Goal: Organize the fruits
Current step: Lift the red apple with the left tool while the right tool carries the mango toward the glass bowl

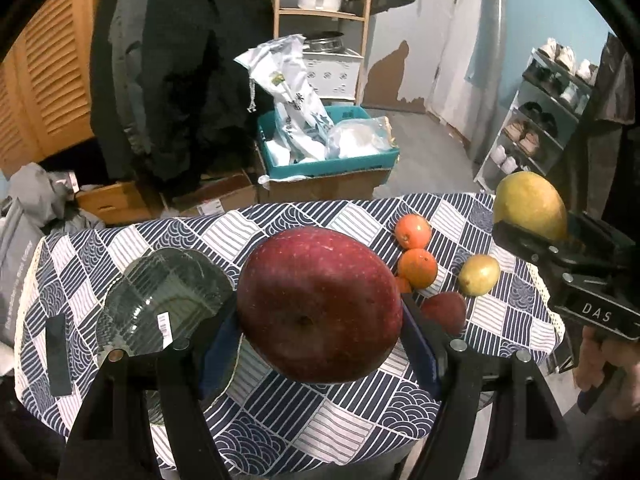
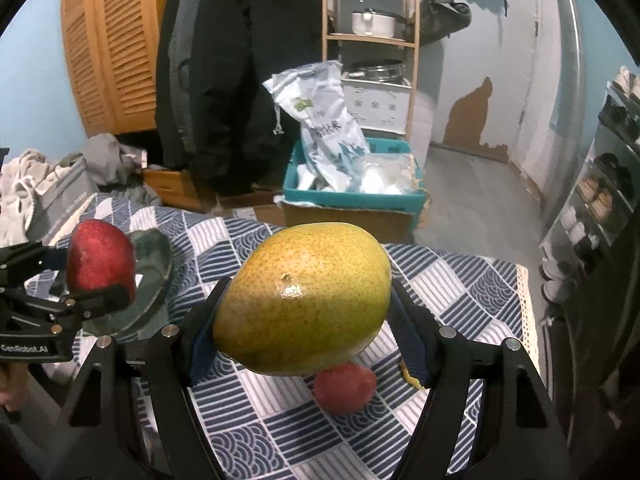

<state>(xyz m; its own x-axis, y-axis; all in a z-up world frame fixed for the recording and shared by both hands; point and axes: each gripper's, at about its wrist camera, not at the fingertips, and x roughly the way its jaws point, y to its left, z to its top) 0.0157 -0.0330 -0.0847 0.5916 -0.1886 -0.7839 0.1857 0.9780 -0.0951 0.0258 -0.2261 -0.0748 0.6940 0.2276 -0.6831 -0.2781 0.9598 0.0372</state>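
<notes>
My left gripper [image 1: 320, 312] is clamped about halfway shut on a big red apple [image 1: 320, 304], blue pads pressed to both flanks, the fruit lifted clear above the patterned tablecloth [image 1: 280, 412]. My right gripper [image 2: 308, 320] grips a yellow-green pear [image 2: 304, 300] the same way, held in the air over the cloth. Below on the table lie a second red apple [image 2: 345, 388], a smaller pear [image 1: 479, 275] and a cluster of oranges [image 1: 417, 266] just beside them. A glass plate [image 1: 160, 296] sits to the left of my left gripper, holding no fruit
</notes>
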